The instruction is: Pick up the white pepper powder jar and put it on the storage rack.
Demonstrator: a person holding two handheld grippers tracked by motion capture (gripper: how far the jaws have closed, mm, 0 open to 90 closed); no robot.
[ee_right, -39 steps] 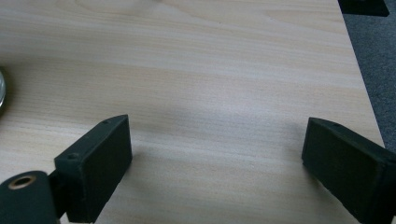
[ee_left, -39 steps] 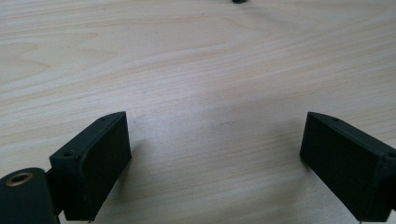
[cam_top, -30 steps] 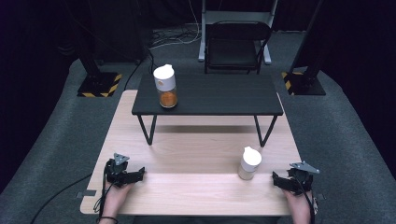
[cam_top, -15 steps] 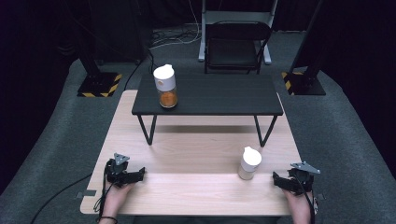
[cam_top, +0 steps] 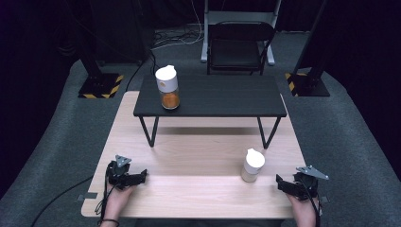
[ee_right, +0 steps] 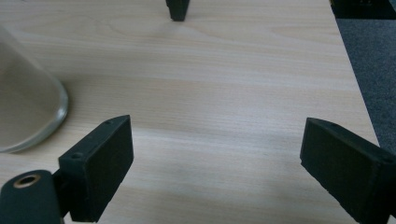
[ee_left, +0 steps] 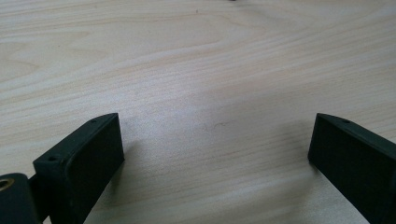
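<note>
Left tongs (cam_top: 141, 176) rest on the near-left part of the bench (cam_top: 198, 189), held by the left hand (cam_top: 116, 198), jaws pointing right toward mid-bench. In the left gripper view the jaws are spread wide with bare wood between them. Nothing gripped.

Right tongs (cam_top: 280, 182) sit at the near-right edge in the right hand (cam_top: 302, 208), jaws pointing left. Right gripper view: jaws spread, wood grain between them, nothing pinched.

Small jar (cam_top: 252, 165), white cap with pale contents, stands upright on the bench just left of the right tongs, near but apart. Its clear base (ee_right: 28, 107) shows at the left edge of the right gripper view, outside the jaws.

Farther back: a low black table (cam_top: 213, 97) stands on the bench on thin legs; one leg foot (ee_right: 177, 9) shows at the top of the right gripper view. On its left end stands a second jar (cam_top: 168, 87), white cap with orange contents, upright.

Behind that, a black chair (cam_top: 239, 47) on the floor.
</note>
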